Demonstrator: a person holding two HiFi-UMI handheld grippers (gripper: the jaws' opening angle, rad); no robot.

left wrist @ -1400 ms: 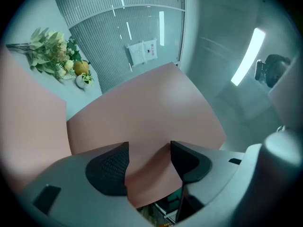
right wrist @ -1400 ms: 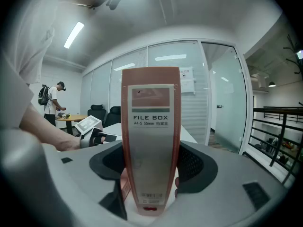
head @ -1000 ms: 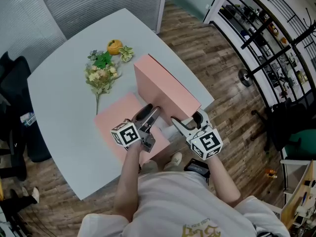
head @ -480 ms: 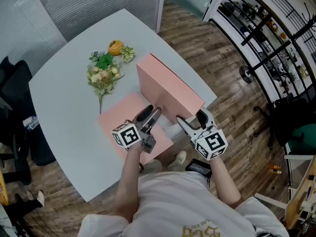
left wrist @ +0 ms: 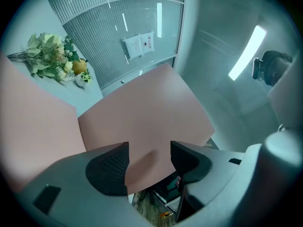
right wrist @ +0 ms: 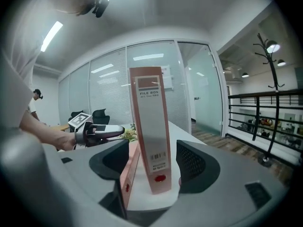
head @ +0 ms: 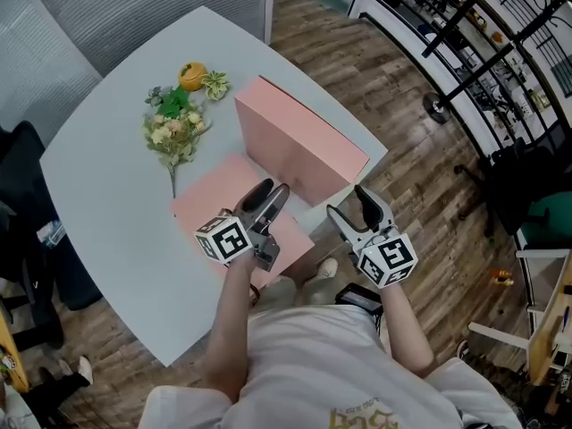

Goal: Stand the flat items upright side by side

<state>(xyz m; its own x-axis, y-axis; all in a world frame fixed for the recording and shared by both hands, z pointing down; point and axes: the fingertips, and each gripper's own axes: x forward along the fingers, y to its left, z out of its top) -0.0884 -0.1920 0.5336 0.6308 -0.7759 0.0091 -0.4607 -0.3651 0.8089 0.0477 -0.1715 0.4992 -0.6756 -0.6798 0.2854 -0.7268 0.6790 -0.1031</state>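
One pink file box (head: pixel 299 150) stands upright on the pale table (head: pixel 107 195); its labelled spine (right wrist: pixel 150 126) faces my right gripper. A second pink file box (head: pixel 219 206) lies flat beside it on the left, its spine (right wrist: pixel 128 174) low in the right gripper view. My left gripper (head: pixel 268 195) hovers open over the flat box's near right corner, pointing at the upright box's broad side (left wrist: pixel 147 112). At the table's near edge, my right gripper (head: pixel 347 204) is open a short way off the upright box's spine, with nothing between its pads.
A bunch of flowers (head: pixel 174 123) and an orange ornament (head: pixel 190 74) lie at the far side of the table. The table edge runs just under my right gripper, with wooden floor (head: pixel 402 150) beyond. Black shelving (head: pixel 465 34) stands at the right, a dark chair (head: pixel 22 204) at the left.
My right gripper has drawn back a little from the upright box's near end. The left gripper keeps its place over the flat box. Both boxes stay put.
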